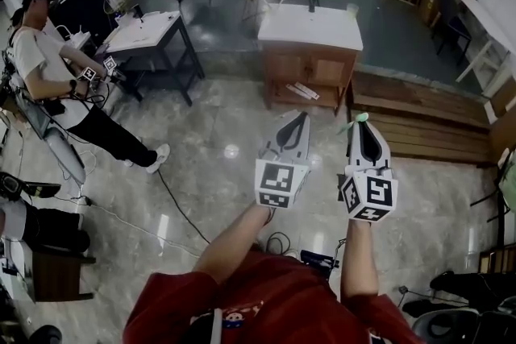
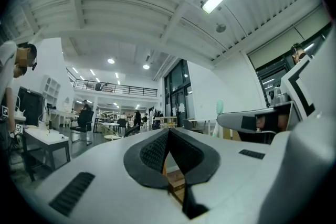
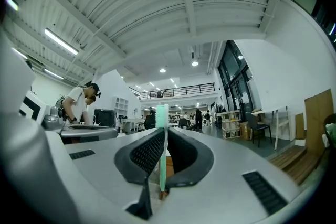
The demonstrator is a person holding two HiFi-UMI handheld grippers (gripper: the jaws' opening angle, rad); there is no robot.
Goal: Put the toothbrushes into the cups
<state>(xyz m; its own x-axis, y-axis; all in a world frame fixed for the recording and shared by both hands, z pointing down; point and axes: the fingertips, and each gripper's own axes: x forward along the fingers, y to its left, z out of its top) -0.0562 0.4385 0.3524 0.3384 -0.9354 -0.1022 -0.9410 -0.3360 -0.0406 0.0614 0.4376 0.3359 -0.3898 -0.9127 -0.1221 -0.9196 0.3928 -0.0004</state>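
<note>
My right gripper [image 1: 363,123] is shut on a pale green toothbrush [image 1: 355,120], which stands upright between the jaws [image 3: 161,144] with its head above the tips. My left gripper [image 1: 298,117] hangs beside it on the left. Its tips meet and hold nothing [image 2: 168,131]. Both point roughly level over the floor toward a wooden cabinet with a white top [image 1: 310,30]. On that top stand a small pale cup-like thing [image 1: 352,10] and a dark upright thing [image 1: 312,0], both too small to make out. From the left gripper view, the right gripper [image 2: 252,121] and the toothbrush head [image 2: 219,107] show at right.
A seated person [image 1: 48,68] with grippers is at the far left by a black desk [image 1: 149,32]. A low wooden platform [image 1: 427,125] lies right of the cabinet. Cables [image 1: 181,209] trail over the glossy stone floor. Chairs and gear line the near edges.
</note>
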